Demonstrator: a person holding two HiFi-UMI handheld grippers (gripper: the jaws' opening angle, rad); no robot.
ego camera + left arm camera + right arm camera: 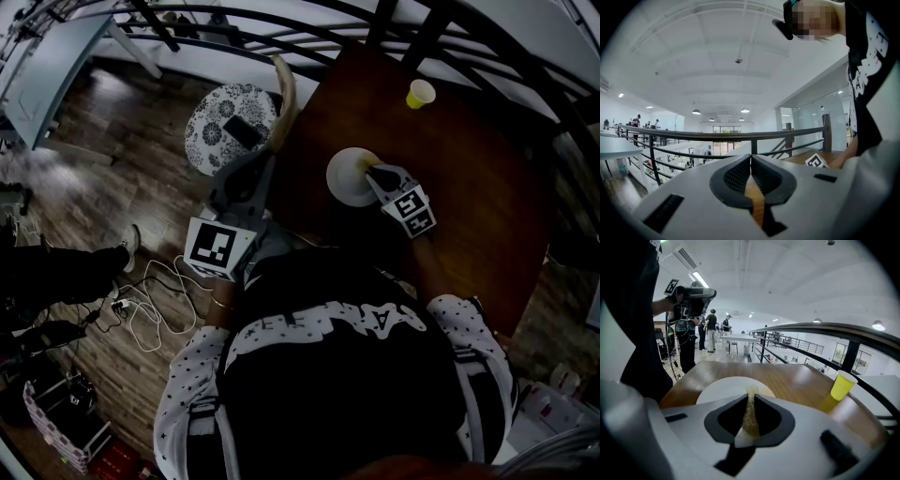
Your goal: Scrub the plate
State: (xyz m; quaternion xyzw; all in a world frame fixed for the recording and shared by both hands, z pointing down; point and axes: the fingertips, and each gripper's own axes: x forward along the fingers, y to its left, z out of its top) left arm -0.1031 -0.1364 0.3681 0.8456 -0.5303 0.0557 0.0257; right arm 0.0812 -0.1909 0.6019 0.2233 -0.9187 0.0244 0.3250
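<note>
Starting from the largest thing, a dark wooden worktop is seen, and the white plate lies flat on it near its left edge. A yellow cup stands well apart from the plate, toward the far side.

The right gripper is held at the right rim of the plate. Its fingers are closed together on a thin yellowish scrub pad, which points at the plate. Whether the pad touches the surface cannot be told.

The left gripper is kept off the worktop, beside its left edge, and is pointed upward. Its fingers are pressed on a thin tan strip, so the plate is not steadied by it.

No foam, water or dirt is visible on the plate, so it is judged that the scrubbing is only at its start or in its middle. Most of the plate surface probably remains to be rubbed.
</note>
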